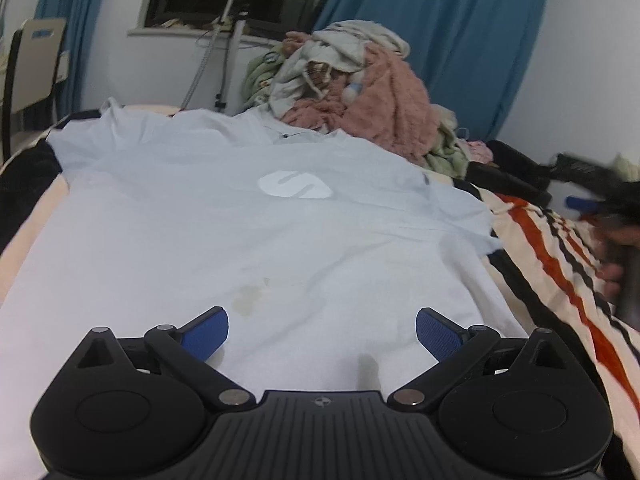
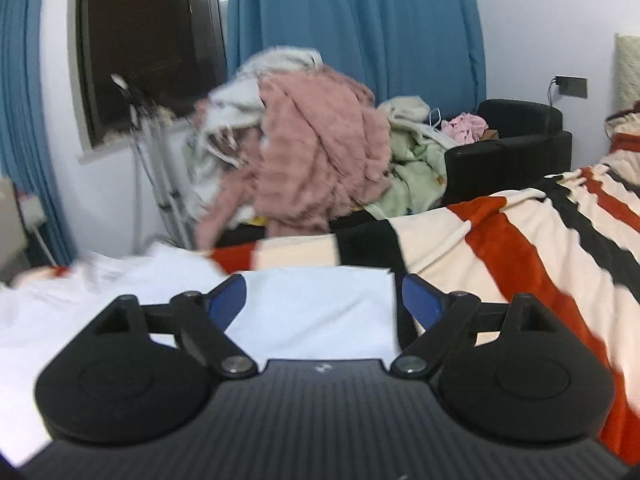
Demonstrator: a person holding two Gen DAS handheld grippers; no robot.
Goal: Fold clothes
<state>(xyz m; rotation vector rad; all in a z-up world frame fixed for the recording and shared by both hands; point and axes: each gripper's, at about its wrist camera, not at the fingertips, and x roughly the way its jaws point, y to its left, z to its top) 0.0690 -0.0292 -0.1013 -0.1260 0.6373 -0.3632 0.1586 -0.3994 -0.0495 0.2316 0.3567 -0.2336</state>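
A pale blue T-shirt [image 1: 224, 216] with a white oval logo lies spread flat on the bed, with yellowish stains near its lower part. My left gripper [image 1: 322, 330] is open and empty just above the shirt's near hem. My right gripper [image 2: 324, 298] is open and empty above a sleeve or edge of the same shirt [image 2: 316, 304], beside the striped blanket [image 2: 520, 248]. The right gripper also shows blurred at the right edge of the left wrist view [image 1: 592, 196].
A heap of clothes with a pink fluffy garment [image 1: 384, 108] [image 2: 316, 152] sits at the bed's far side. The striped blanket [image 1: 560, 256] covers the bed. A black armchair [image 2: 508, 152], a stand [image 1: 232, 52], blue curtains and a dark window stand behind.
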